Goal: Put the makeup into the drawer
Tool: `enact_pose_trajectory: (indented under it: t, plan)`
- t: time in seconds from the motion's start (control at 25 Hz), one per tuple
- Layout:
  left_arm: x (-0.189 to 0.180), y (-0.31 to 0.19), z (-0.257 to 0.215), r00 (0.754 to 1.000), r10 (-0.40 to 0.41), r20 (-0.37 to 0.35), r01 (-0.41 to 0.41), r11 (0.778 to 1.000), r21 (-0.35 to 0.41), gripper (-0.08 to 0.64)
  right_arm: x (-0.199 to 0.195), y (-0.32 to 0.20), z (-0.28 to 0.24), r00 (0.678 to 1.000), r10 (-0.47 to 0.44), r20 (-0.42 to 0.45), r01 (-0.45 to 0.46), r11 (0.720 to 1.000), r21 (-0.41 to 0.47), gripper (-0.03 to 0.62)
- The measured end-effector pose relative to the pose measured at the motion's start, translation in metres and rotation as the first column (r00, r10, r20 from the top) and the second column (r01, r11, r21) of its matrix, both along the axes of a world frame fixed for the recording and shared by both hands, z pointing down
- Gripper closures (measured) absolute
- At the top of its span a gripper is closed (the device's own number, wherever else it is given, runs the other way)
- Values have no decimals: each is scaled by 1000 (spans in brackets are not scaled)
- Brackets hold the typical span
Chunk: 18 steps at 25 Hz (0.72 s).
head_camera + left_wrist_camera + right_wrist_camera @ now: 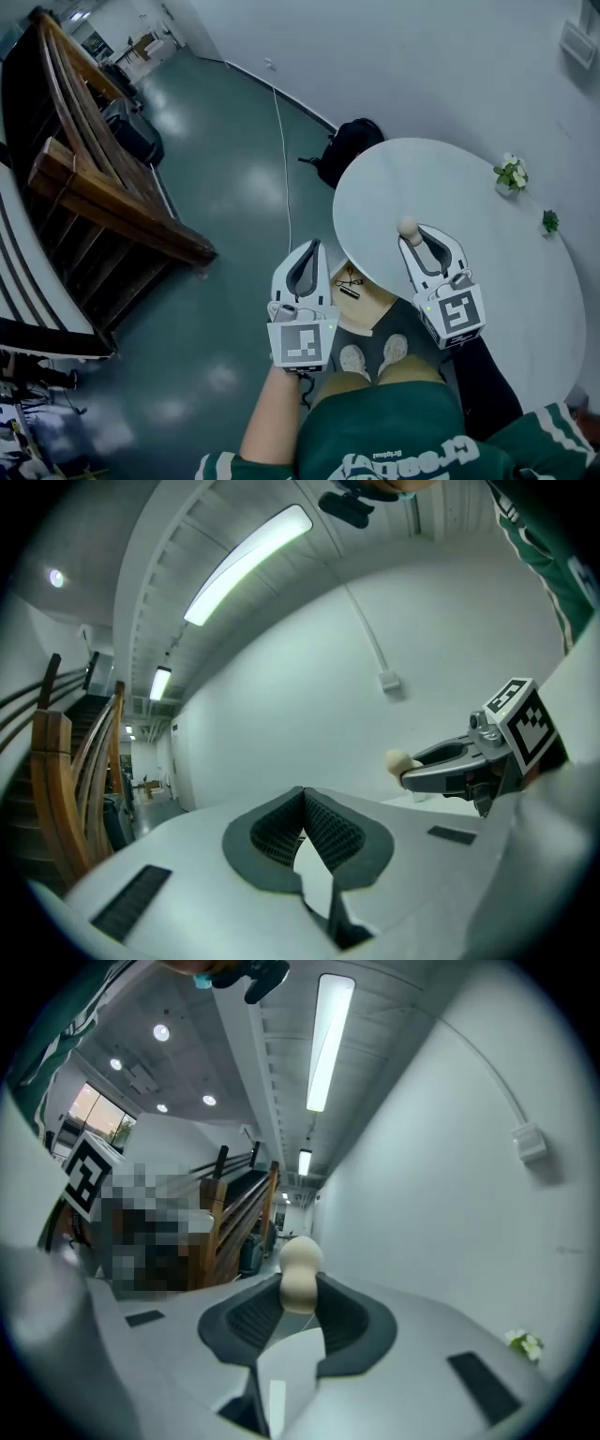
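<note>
Currently I am reading the head view. The right gripper (413, 240) is pinching a beige makeup sponge (409, 228) between its pads, and the rounded end is sticking out past the jaw tips. The sponge is hanging above the near-left edge of the round white tabletop (450, 183). I cannot tell how high it is riding over it.

The left gripper (315, 247) is staying off the tabletop, just left of that same edge and over the green floor (225, 187). Its own view is showing the jaws pressed together with nothing between them.

A light wooden unit (366, 307) is poking out from under the tabletop's near edge, between the two grippers. Small dark items are lying on it, and the person's shoes (373, 356) are standing just beside it.

Two small plants (511, 173) are sitting near the tabletop's far-right edge, well apart from the sponge.

A black backpack (352, 145) is resting on the floor against the far-left edge. A white cable (284, 159) is running down the floor towards the left gripper. A wooden staircase (94, 169) is bounding the floor at far left.
</note>
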State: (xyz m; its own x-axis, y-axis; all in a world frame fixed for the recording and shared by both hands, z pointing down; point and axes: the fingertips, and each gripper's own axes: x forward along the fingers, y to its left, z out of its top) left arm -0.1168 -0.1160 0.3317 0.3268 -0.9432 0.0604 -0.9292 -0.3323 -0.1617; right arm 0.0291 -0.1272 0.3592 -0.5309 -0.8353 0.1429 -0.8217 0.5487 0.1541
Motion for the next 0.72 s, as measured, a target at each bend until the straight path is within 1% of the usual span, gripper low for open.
enact_pose_trajectory:
  t: [0.16, 0.28, 0.36, 0.44, 0.52, 0.56, 0.64, 0.72]
  plan:
    - [-43, 13, 11, 999, -42, -6, 42, 999, -18, 565, -46, 8, 8, 999, -42, -10, 42, 999, -11, 485]
    - [-58, 18, 21, 999, -47, 1, 47, 999, -28, 565, -64, 14, 21, 998, -68, -7, 68, 998, -19, 483]
    - [-64, 20, 26, 999, -50, -7, 49, 998, -34, 565, -73, 17, 34, 996, -85, -23, 84, 995, -48, 482]
    - [-69, 22, 30, 999, -49, -12, 49, 998, -34, 565, -84, 19, 57, 992, -117, -56, 111, 988, -105, 483]
    - [-72, 24, 37, 999, -41, -8, 41, 998, -41, 565, -98, 24, 93, 979, -178, -96, 157, 968, -194, 483]
    - [-73, 24, 41, 999, -36, -7, 36, 998, -49, 565, -105, 28, 115, 969, -217, -119, 183, 952, -246, 483]
    - [-74, 25, 50, 1000, -29, -11, 28, 997, -68, 565, -118, 37, 157, 941, -296, -163, 228, 912, -341, 483]
    - [-76, 25, 60, 1000, -27, -16, 26, 996, -82, 565, -129, 46, 194, 912, -362, -193, 257, 871, -418, 482]
